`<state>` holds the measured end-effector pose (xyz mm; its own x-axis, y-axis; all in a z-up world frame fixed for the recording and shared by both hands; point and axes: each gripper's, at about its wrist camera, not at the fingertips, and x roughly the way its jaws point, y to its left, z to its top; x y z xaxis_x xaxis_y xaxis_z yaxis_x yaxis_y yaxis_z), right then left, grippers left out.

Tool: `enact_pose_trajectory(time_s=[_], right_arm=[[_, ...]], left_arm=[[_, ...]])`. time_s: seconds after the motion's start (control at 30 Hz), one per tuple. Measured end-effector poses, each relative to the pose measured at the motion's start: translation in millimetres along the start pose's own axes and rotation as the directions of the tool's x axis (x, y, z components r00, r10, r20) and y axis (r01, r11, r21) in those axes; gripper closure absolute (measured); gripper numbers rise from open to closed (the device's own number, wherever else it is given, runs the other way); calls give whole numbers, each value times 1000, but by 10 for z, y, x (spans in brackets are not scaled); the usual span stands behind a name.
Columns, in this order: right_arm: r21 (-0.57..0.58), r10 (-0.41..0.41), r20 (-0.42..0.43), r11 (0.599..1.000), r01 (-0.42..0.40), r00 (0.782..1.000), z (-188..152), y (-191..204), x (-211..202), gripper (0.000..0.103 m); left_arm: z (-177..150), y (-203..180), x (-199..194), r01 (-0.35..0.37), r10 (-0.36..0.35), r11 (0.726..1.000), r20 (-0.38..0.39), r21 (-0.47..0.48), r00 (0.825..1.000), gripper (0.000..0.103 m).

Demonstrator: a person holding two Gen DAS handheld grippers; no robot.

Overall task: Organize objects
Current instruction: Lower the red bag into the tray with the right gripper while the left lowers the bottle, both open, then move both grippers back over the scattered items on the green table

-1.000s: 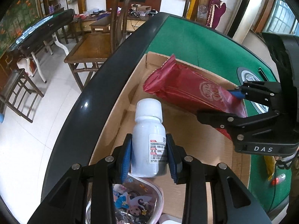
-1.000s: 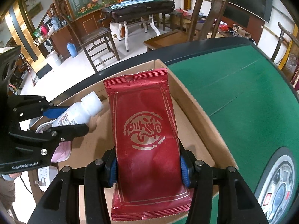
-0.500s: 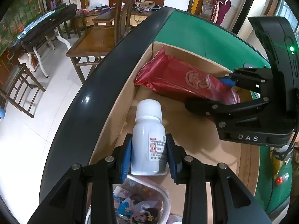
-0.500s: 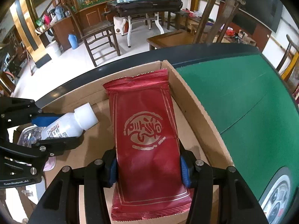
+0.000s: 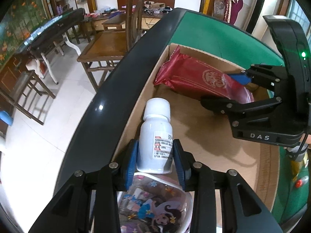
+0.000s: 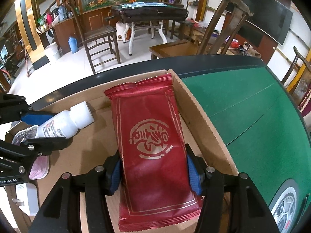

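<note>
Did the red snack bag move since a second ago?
Yes. The red snack bag, clamped in the right gripper, has gone down and forward into the cardboard box; its far end now sits near the box's far corner.

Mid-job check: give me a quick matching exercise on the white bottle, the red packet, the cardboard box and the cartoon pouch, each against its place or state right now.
Things:
1. white bottle
2. red packet
3. cardboard box
4. cartoon pouch

Places or states:
A. sits on the green table
B. clamped in the right gripper
C. lies under the left gripper
D. clamped in the left gripper

Pairs: 1-D, 2-B, 3-A, 4-C
</note>
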<state>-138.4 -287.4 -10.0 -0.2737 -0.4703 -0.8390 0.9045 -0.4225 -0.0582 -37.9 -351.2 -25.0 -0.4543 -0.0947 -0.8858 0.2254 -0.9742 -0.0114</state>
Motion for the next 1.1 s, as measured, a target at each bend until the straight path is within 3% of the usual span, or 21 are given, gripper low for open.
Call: enact_pose_trajectory(time_s=[0.17,0.27,0.4,0.53,0.67,0.8,1.1], right_arm=[[46,21,55,999,-23,998,-28,-24,-132,21],[57,21,77,998,-26,997,-61,-22,-266,18],[89,14,129,996,-25,992,-164,-13,-570,16],[172,-17,217,985,-22,976,-451,-40,-1023,8],[274,-72,299,962,-14,952,-959,-37,-1512,0],[395,-111,323,918,-27,940,-1555,-126,-1845,0],[656,-259,298,755,0,919,-2972,-311,-2478,0]], left_arm=[[8,-74,-53,-65,64,997,17,45,998,67],[21,-121,-144,-109,106,991,47,75,993,64],[19,-100,-348,-131,124,989,101,69,987,45],[-27,-6,-551,-110,107,994,136,10,985,43],[-179,24,-777,-81,86,996,175,-36,981,38],[-354,-8,-925,-24,37,998,205,-62,978,30],[-566,-418,-1031,68,-61,997,209,-24,976,29]])
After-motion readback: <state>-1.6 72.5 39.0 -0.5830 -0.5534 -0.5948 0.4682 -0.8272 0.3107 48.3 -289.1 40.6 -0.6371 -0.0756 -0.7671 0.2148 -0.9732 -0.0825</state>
